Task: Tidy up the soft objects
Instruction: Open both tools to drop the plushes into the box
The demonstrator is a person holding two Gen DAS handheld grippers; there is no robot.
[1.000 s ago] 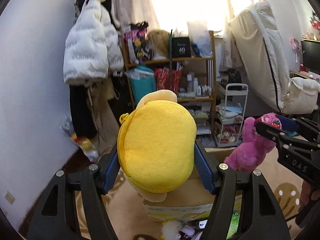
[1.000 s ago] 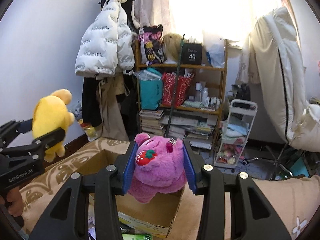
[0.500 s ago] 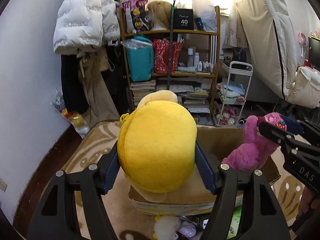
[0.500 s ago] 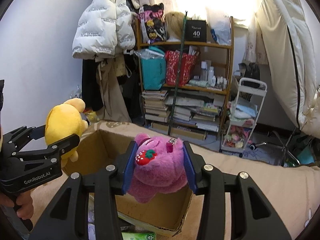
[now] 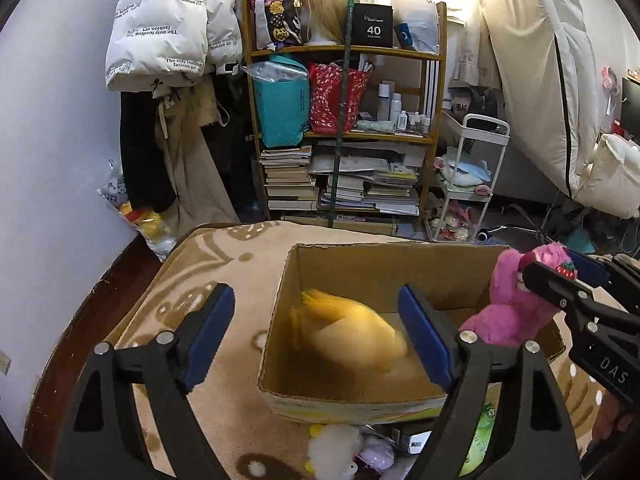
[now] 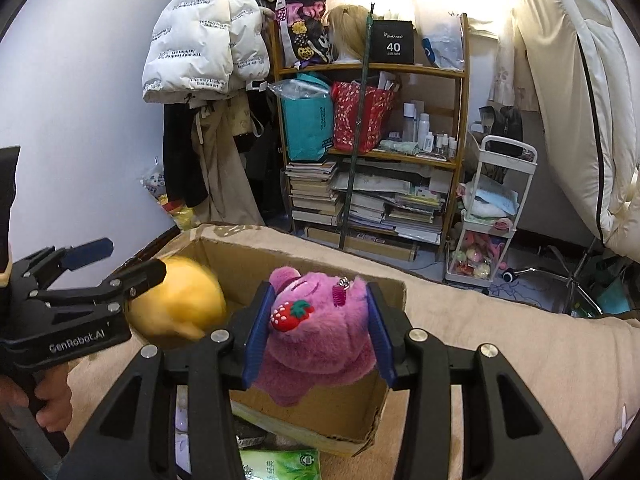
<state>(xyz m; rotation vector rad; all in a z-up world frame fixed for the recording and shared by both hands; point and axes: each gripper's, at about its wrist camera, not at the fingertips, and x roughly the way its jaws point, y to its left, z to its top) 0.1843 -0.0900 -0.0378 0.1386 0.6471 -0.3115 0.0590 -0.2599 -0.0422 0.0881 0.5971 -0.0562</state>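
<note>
Left claw (image 5: 316,332): black frame, blue pads, jaws spread wide and just been opening, nothing between the pads, poised above the near-left corner of the box. Round yellow plush toy (image 5: 352,334): motion-blurred, inside the box toward its left wall, clear of both pads. Open brown cardboard box (image 5: 384,258): flaps up, set on a beige patterned blanket (image 5: 224,264). Right claw (image 6: 318,326): jaws clamped on either side of a fluffy pink-purple plush toy with a strawberry patch (image 6: 320,332), held over the box's right-hand side above the rim. Small white plush toy (image 5: 332,450): on the blanket just in front of the box. Background: wooden shelf unit of books and bags (image 5: 348,128) against the far wall.
</note>
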